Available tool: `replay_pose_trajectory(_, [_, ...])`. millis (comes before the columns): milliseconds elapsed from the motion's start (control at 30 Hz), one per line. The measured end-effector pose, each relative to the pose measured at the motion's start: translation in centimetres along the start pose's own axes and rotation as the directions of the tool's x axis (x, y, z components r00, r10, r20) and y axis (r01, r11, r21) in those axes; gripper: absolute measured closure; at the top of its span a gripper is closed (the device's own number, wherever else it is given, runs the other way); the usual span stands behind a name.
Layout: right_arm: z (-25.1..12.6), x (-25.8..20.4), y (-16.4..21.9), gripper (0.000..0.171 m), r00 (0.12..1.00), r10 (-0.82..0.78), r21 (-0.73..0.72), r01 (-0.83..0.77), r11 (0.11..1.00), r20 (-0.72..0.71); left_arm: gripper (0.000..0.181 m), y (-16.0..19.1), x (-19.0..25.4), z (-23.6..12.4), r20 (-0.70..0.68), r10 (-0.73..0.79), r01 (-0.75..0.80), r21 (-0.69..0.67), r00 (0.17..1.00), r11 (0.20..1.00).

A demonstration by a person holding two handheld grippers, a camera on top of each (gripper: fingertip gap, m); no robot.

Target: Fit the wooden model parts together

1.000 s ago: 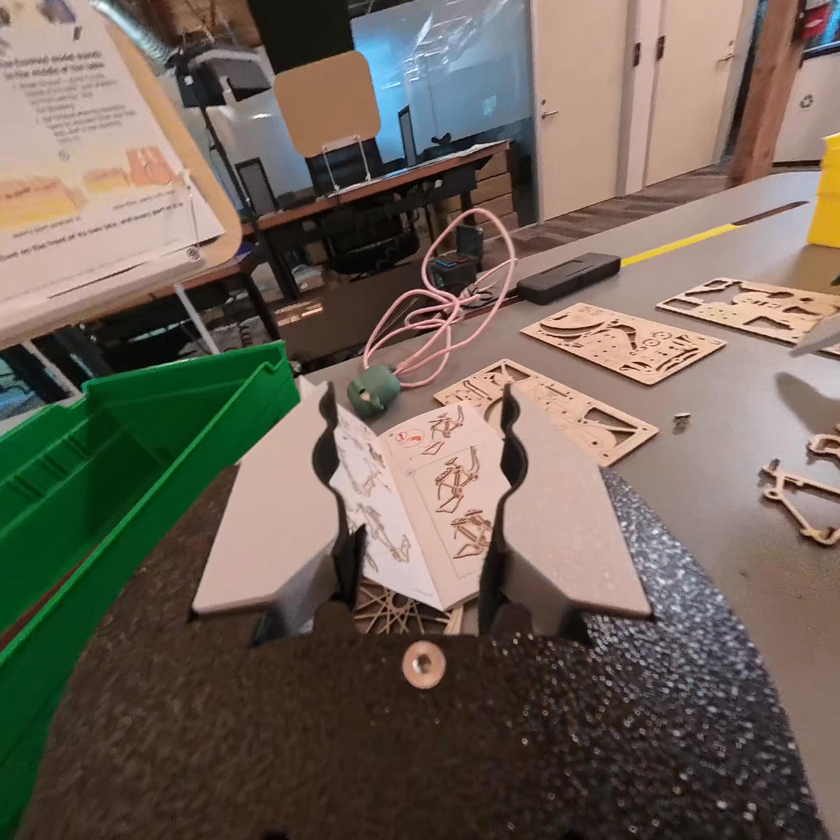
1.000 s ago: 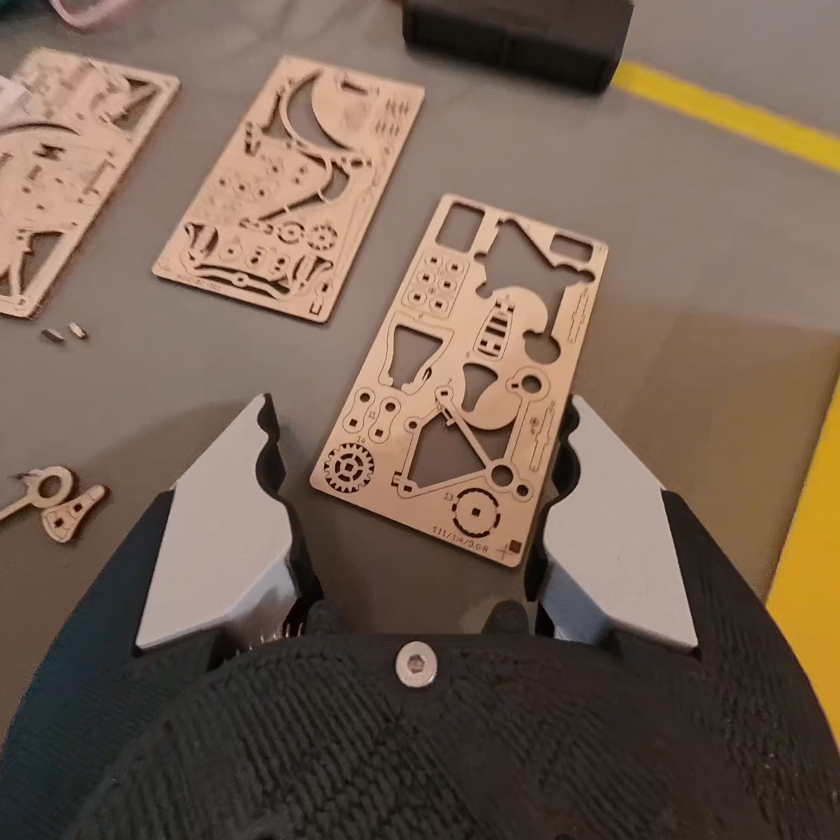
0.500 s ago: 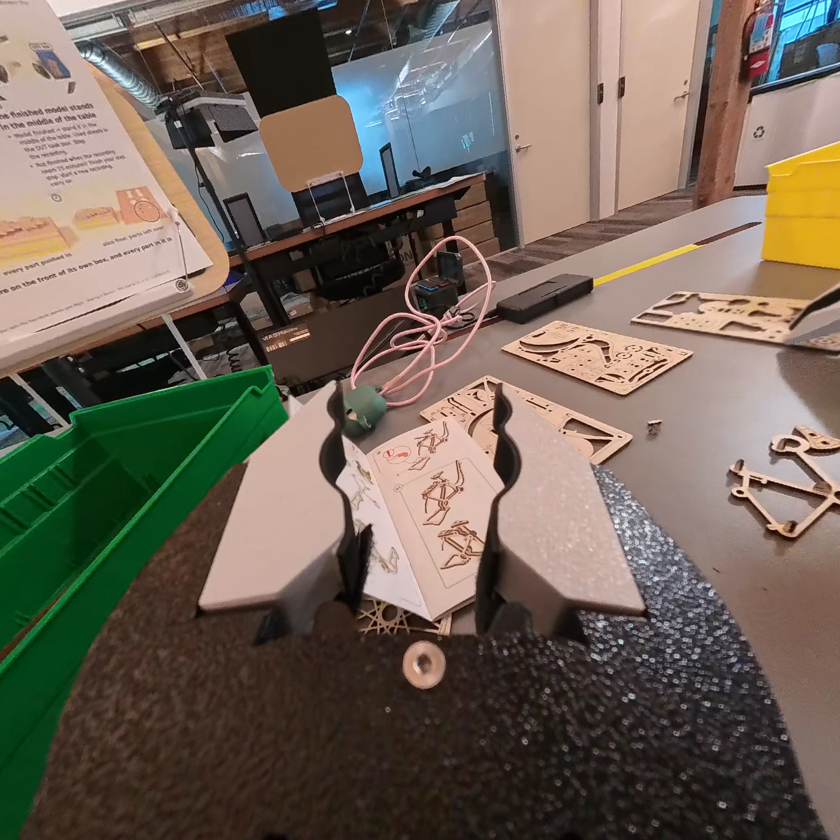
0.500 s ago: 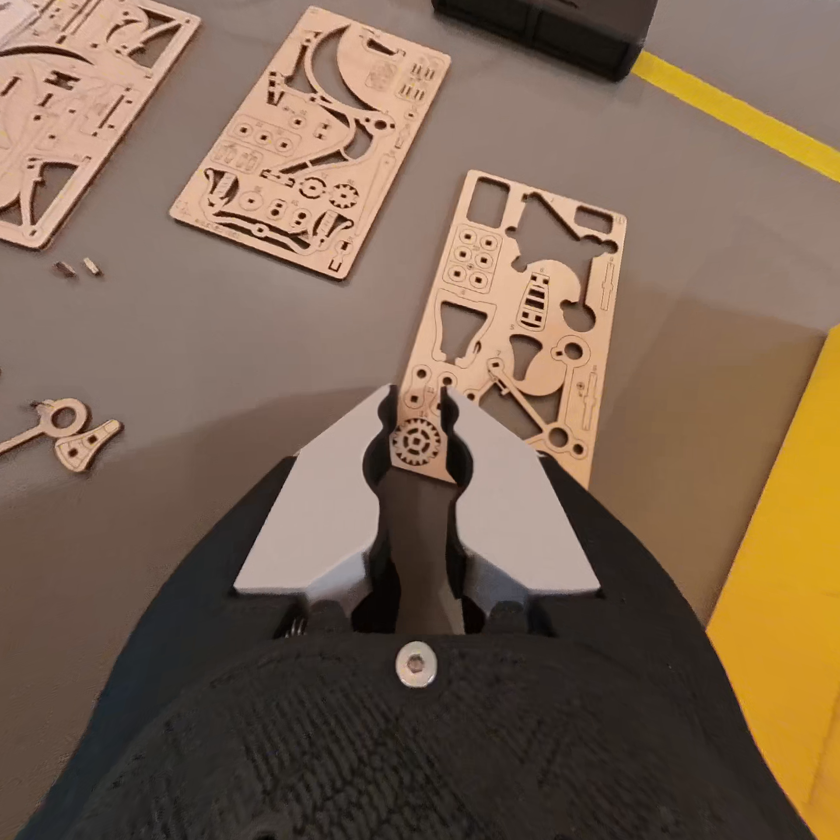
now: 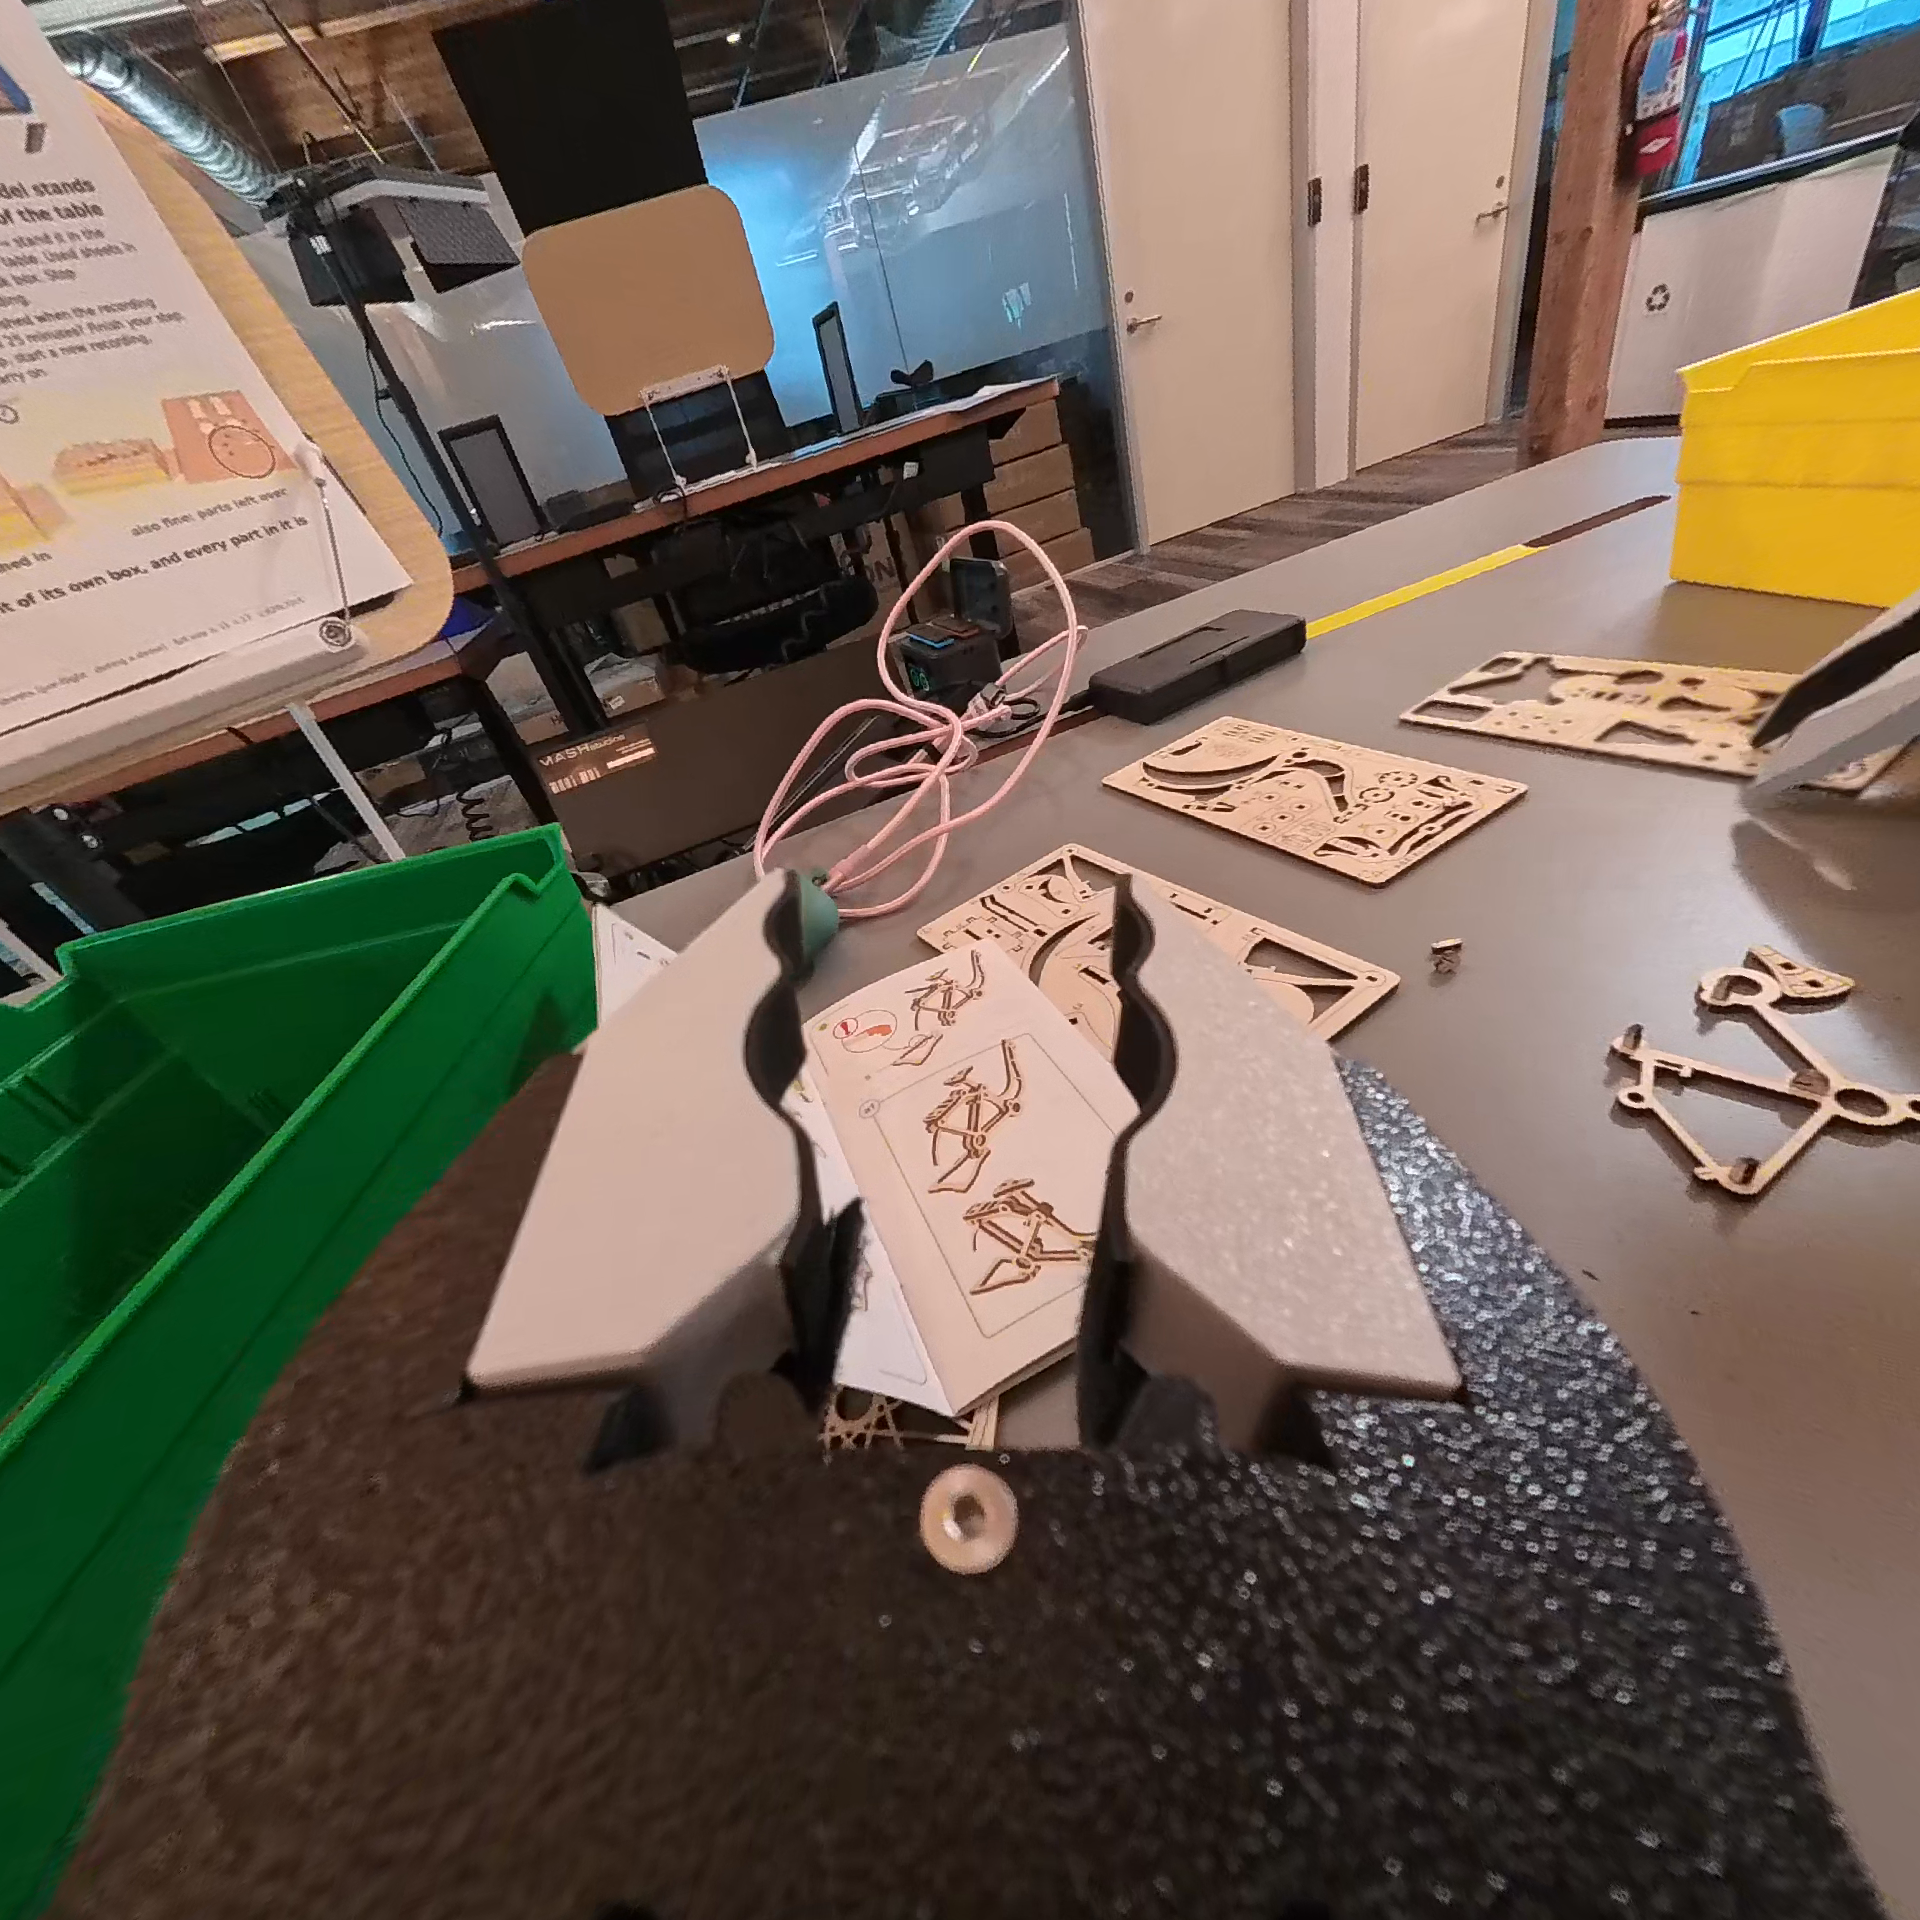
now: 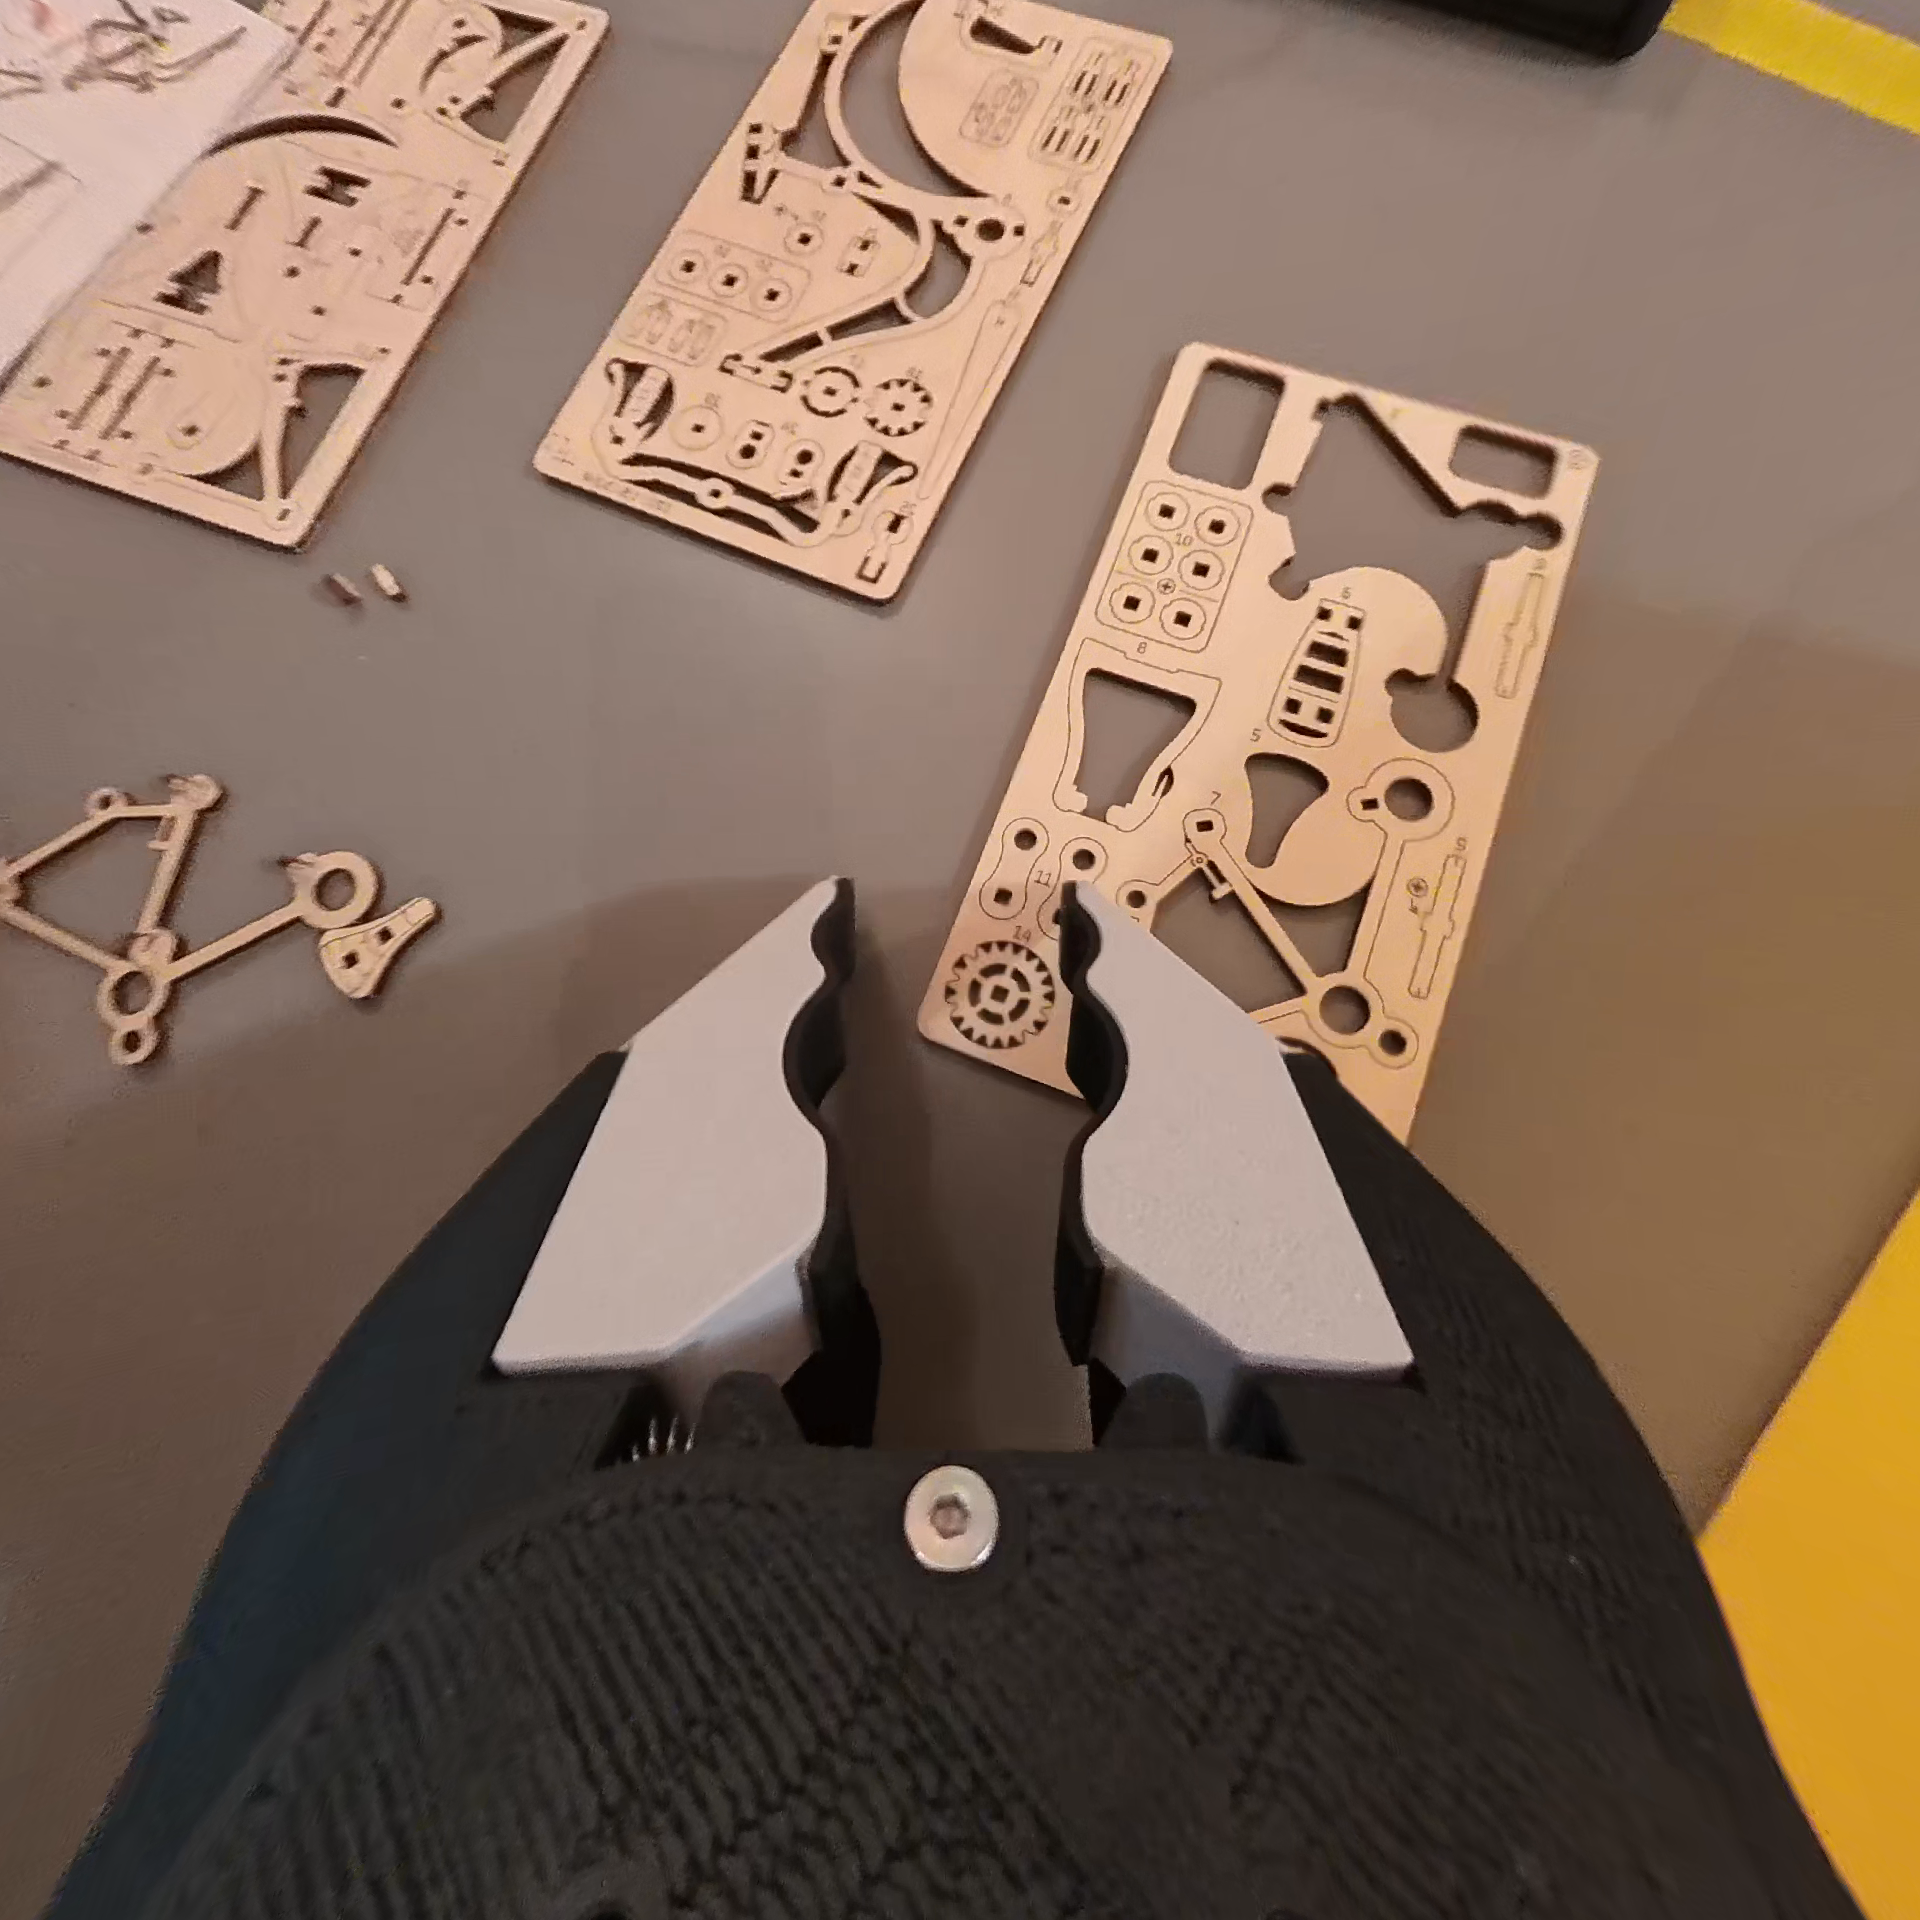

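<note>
Hovering over the near left corner of the cut-out wooden sheet (image 6: 1257, 748), the right gripper (image 6: 961, 904) is seen partly spread and empty, its right finger overlapping the sheet's edge beside the small gear (image 6: 997, 1000) still seated in it. Risk noted: the thin sheet lies flat on the grey table (image 6: 623, 727), so a closing pinch may slide or tip it rather than free a part, and a narrow tab could be snapped. The loose frame piece (image 6: 135, 914) and small wedge piece (image 6: 369, 940) lie apart to the left, unjoined. The left gripper (image 5: 951, 914) is held spread and empty above the instruction leaflet (image 5: 977, 1153), beside the green bin (image 5: 260, 1039); two further sheets (image 6: 862, 281) lie beyond.
</note>
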State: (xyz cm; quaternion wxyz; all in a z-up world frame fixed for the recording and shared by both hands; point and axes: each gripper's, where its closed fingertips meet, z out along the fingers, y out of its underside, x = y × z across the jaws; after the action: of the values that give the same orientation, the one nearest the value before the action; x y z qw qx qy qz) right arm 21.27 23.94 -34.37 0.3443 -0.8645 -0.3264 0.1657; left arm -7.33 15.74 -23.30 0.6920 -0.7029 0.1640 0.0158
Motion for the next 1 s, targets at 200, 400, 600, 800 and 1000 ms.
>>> replay_pose_trajectory(200, [-1.5, 0.8, -1.6, 0.108, 0.998, 0.059, 0.092, -0.059, 0.994, 0.002, 0.126, 0.2, 0.2, 0.1, -0.016, -0.012, 0.012, -0.005, 1.000, 1.000])
replay_pose_trajectory(400, [0.6, 2.7, 0.4, 0.046, 0.987, 0.079, 0.004, -0.079, 0.997, -0.137, 0.126, 0.1, 0.6, 0.1, -0.029, -0.006, 0.006, -0.005, 1.000, 1.000])
replay_pose_trajectory(600, [0.4, 3.5, 0.6, 0.066, 0.981, 0.092, -0.009, -0.095, 0.995, -0.173, 0.126, -0.1, 0.4, 0.0, -0.026, -0.011, 0.011, 0.006, 1.000, 1.000])
replay_pose_trajectory(800, [0.2, 3.6, 0.6, 0.075, 0.982, 0.066, -0.021, -0.071, 0.997, -0.175, 0.127, 0.1, 0.5, 0.1, -0.035, -0.017, 0.016, -0.003, 0.999, 1.000])
replay_pose_trajectory(1000, [-0.4, 3.5, -0.2, 0.076, 0.960, -0.096, -0.040, 0.089, 0.995, -0.265, 0.127, 0.2, 0.4, 0.1, -0.031, -0.017, 0.017, -0.005, 0.999, 1.000])
